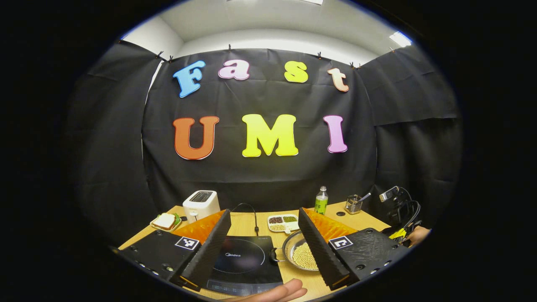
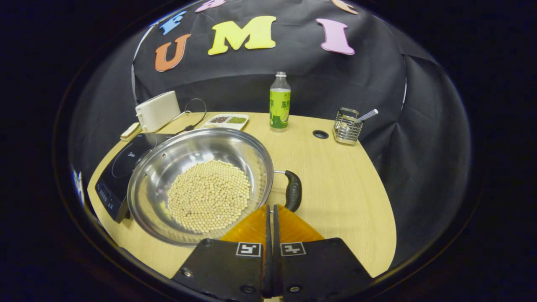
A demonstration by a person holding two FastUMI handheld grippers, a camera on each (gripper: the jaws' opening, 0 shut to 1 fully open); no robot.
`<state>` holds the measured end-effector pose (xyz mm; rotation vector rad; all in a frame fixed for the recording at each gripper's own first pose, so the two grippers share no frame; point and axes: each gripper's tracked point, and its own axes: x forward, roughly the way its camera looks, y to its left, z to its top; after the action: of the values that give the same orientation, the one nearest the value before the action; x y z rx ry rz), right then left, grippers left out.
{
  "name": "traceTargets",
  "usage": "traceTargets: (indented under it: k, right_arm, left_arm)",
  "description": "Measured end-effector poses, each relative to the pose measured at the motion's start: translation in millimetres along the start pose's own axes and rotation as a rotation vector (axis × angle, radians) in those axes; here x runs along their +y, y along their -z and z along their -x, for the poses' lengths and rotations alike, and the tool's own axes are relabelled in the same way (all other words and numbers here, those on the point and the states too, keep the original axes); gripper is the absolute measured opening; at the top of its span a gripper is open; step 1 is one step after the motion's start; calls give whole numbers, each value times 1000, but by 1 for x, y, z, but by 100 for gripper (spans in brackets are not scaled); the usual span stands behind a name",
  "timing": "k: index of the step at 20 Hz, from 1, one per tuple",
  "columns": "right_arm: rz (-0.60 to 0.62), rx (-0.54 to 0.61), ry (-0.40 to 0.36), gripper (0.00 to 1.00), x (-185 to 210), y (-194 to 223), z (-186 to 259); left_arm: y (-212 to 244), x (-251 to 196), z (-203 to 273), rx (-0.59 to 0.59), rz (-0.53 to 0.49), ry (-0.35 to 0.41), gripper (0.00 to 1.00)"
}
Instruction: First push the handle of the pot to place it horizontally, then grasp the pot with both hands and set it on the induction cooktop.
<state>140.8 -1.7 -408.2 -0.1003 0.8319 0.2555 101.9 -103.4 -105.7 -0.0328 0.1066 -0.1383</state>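
The steel pot (image 2: 197, 184), holding pale soybeans (image 2: 209, 195), sits on the wooden bench (image 2: 335, 188) just right of the black induction cooktop (image 2: 121, 167), its rim overlapping the cooktop's edge and its black handle (image 2: 293, 191) pointing right. The right gripper (image 2: 270, 212) has its fingers pressed together on nothing, their tips near the handle. The left gripper (image 1: 264, 218) hangs above the cooktop with fingers spread wide, and a person's hand (image 1: 272, 291) shows beneath it

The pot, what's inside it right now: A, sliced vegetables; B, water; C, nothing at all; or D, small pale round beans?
D: in the right gripper view the steel pot holds a heap of small pale round beans, dry, with no water or vegetables among them.
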Motion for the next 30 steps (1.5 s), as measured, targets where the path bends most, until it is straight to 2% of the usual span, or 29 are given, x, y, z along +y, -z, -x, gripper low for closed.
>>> traceTargets:
  k: [2, 3, 6, 8, 10, 13, 21, 25, 30]
  right_arm:
    - [3, -25, 6, 1, -3, -5, 4]
    - [11, -45, 9, 4, -3, -10, 8]
    - [3, -106, 3, 4, -3, -23, 21]
    - [-20, -130, -15, 12, 0, -29, 26]
    - [-34, -152, -6, 27, -3, -37, 30]
    - [-29, -156, 58, 81, -15, -42, 28]
    - [-112, -92, 76, 84, -15, -29, 4]
    - [-96, -66, 107, 86, -22, -26, -15]
    - [-81, -27, 109, 86, -23, -20, -36]
  left_arm:
    - [16, -4, -12, 26, 14, 2, 96]
    - [24, -7, -17, 40, 26, 11, 96]
    - [47, -16, -35, 94, 44, 32, 96]
    - [58, -15, -47, 116, 28, 19, 96]
    - [75, -17, -58, 153, 20, 12, 96]
    - [108, -23, -73, 226, 43, 25, 96]
    - [183, -29, -101, 430, 96, 25, 96]
    - [216, -29, -112, 520, 64, 6, 96]
    - [245, -33, -122, 613, 73, 9, 96]
